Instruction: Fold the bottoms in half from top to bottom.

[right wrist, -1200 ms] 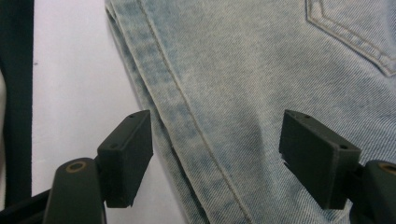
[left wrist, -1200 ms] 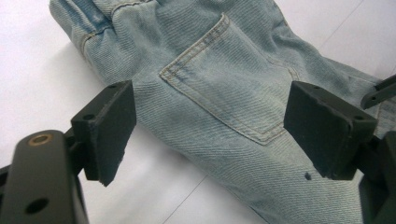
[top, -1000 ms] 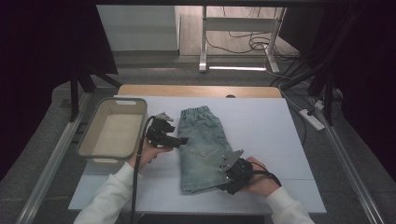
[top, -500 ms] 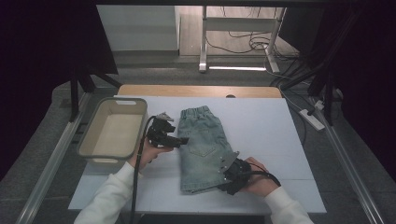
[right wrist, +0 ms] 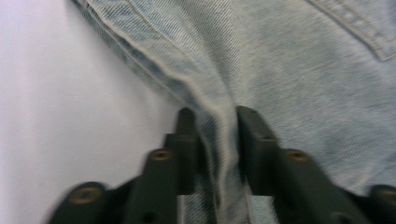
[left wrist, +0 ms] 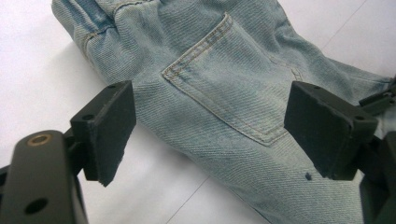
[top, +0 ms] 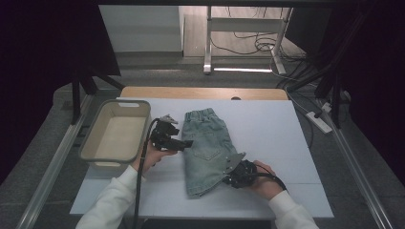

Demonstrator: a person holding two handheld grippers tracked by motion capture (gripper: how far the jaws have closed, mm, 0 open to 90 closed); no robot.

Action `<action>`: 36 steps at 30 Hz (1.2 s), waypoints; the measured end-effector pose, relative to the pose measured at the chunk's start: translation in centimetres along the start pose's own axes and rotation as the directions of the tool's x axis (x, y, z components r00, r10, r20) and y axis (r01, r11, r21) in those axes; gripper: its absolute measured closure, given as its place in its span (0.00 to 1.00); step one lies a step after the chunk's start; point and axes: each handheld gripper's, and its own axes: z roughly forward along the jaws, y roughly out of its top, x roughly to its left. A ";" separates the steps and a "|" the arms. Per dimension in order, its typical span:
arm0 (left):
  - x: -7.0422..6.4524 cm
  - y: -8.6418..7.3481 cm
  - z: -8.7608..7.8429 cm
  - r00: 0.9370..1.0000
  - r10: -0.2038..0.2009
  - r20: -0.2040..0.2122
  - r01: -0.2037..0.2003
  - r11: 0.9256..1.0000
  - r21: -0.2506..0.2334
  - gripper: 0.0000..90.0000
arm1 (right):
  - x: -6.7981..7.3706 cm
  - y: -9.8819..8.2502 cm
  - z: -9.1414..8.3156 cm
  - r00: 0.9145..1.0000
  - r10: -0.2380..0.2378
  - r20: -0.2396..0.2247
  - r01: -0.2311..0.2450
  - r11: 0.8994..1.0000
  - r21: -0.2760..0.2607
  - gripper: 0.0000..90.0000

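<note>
Denim shorts (top: 207, 148) flat on white table (top: 267, 129): right gripper (right wrist: 215, 140), jaws just closing, pinches a fold of their edge, while left gripper (left wrist: 210, 126) hovers spread wide above the back pocket (left wrist: 233, 88).

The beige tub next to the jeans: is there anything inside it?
The beige tub looks empty: the high view shows a bare pale floor and inner walls. The strip of floor just behind its near rim is covered from this angle, so something small and flat there cannot be ruled out.
</note>
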 end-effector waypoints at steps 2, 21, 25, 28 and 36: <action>0.0 0.0 0.0 1.000 0.002 0.001 -0.002 1.000 0.000 0.20 | 0.1 0.1 0.0 0.999 -0.013 0.031 0.012 1.000 0.005 0.89; 0.6 0.2 -0.4 1.000 -0.006 0.003 0.006 1.000 -0.015 0.20 | 2.4 -0.5 -1.7 0.992 0.097 -0.078 -0.102 0.992 -0.069 0.91; 0.5 0.3 -0.3 1.000 -0.006 0.005 0.006 1.000 -0.015 0.20 | 4.0 -0.5 -2.1 0.991 0.085 -0.103 -0.093 0.993 -0.077 0.91; 0.5 0.3 -0.2 1.000 -0.002 0.005 0.002 1.000 -0.011 0.20 | 4.9 -0.6 -2.3 0.991 0.076 -0.111 -0.085 0.993 -0.080 0.91; 0.3 0.4 0.0 1.000 0.000 0.008 0.000 1.000 -0.006 0.20 | 5.4 -1.1 -2.7 0.988 0.075 -0.133 -0.086 0.993 -0.081 0.89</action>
